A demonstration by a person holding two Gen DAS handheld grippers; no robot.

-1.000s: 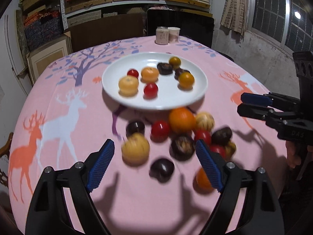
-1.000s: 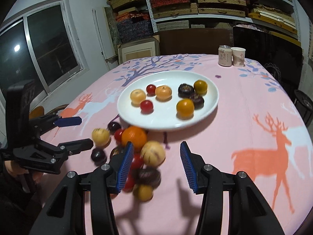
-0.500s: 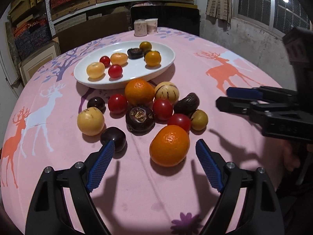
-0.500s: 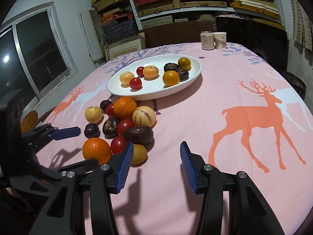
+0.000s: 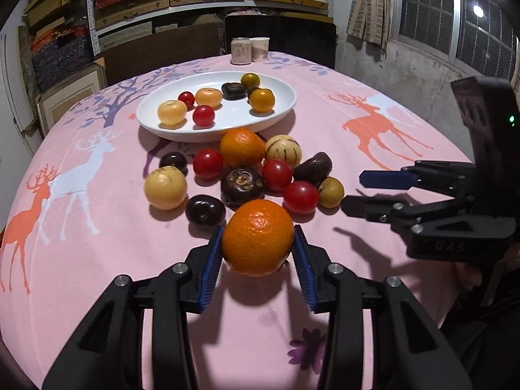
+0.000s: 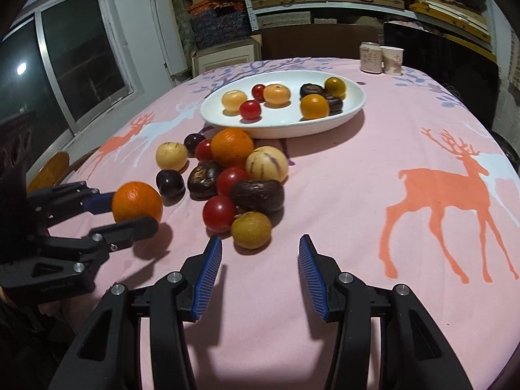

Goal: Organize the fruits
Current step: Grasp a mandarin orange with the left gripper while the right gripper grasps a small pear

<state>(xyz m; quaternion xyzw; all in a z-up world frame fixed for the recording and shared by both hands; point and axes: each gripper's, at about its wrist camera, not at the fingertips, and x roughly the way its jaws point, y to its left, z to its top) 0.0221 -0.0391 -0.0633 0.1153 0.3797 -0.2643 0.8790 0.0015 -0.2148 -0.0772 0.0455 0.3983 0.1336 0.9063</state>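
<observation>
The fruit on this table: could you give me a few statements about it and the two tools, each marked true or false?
1. The left tool has an orange between its blue pads, and they are closing on it. True.
2. The right tool grips a red tomato. False: nothing is between its pads; the yellow-brown fruit lies just ahead of them.
3. The white plate already holds several fruits. True.
4. The plate is empty of red fruit. False: two red tomatoes lie on it.
5. A can and a paper cup stand beyond the plate. True.
</observation>
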